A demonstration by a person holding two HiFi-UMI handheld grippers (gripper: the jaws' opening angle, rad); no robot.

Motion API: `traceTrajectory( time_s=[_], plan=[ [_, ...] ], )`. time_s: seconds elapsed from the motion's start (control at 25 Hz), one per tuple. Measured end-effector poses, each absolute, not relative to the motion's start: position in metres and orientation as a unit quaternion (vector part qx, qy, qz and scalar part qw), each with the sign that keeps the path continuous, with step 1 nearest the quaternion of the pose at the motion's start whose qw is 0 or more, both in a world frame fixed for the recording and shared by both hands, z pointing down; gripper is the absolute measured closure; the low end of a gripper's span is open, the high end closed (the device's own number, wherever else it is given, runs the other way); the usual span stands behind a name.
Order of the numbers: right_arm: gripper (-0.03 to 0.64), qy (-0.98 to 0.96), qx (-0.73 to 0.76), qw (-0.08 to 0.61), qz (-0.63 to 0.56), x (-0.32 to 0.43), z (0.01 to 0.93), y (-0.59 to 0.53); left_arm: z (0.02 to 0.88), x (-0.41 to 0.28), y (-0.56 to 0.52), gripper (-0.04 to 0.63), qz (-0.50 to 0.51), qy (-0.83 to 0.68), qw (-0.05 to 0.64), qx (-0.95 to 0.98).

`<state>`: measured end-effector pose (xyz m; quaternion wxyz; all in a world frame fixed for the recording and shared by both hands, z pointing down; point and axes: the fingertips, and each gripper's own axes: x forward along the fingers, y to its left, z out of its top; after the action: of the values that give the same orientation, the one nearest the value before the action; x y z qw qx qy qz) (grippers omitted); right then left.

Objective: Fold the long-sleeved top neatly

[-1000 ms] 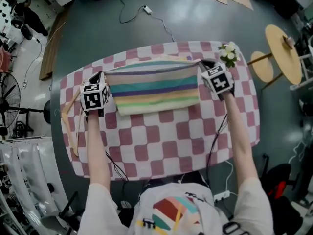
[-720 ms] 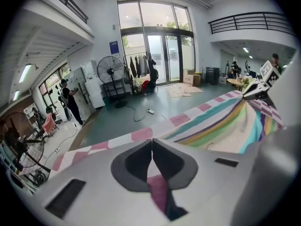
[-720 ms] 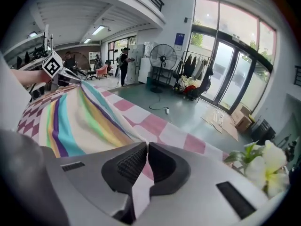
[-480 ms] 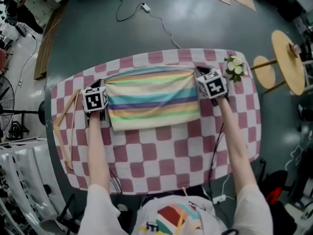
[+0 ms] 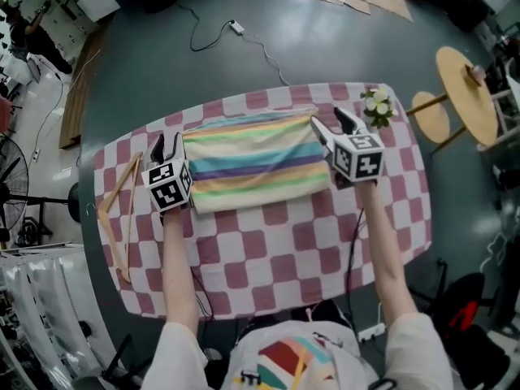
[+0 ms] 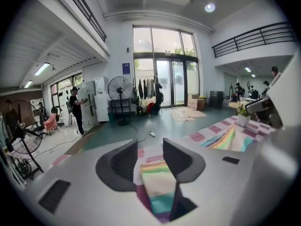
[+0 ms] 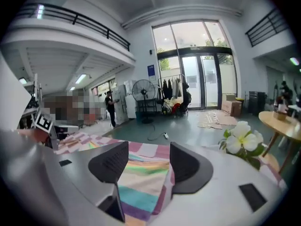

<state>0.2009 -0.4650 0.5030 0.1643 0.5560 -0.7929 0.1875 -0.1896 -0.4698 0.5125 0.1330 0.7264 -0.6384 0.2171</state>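
Observation:
The long-sleeved top point(image 5: 256, 161), striped in yellow, teal, purple and green, lies folded into a flat rectangle on the far half of the checked table point(image 5: 284, 250). My left gripper point(image 5: 166, 146) hovers at the top's left edge. My right gripper point(image 5: 331, 124) hovers at its right edge. Both sets of jaws have just been opening and now stand apart, pressing on nothing. In the left gripper view the left gripper point(image 6: 150, 149) looks down on a striped corner of the top point(image 6: 157, 187). The right gripper point(image 7: 148, 157) likewise has the top point(image 7: 141, 187) lying below its gap.
A wooden hanger point(image 5: 118, 210) lies along the table's left edge. A small pot of white flowers point(image 5: 375, 104) stands at the far right corner, close to my right gripper. Round wooden side tables point(image 5: 467, 88) stand right of the table. A cable point(image 5: 236, 31) trails on the floor beyond.
Both grippers were shut on the top's corners and carried its edge over into a fold. Now both have let go and opened, and the top rests flat.

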Motion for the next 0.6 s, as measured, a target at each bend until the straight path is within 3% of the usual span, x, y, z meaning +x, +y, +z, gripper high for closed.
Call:
traceTrajectory(
  time_s=[0.36,0.6],
  plan=[
    [0.365,-0.706,0.581,-0.138,0.381,0.173,0.484,-0.316,0.420,-0.109,-0.337,0.446,0.074,-0.584,0.107,0.802],
    [0.365,-0.608,0.553,-0.215,0.527,0.154,0.566,-0.260,0.437,-0.075,-0.273,0.454,0.108,-0.534,0.125,0.829]
  ],
)
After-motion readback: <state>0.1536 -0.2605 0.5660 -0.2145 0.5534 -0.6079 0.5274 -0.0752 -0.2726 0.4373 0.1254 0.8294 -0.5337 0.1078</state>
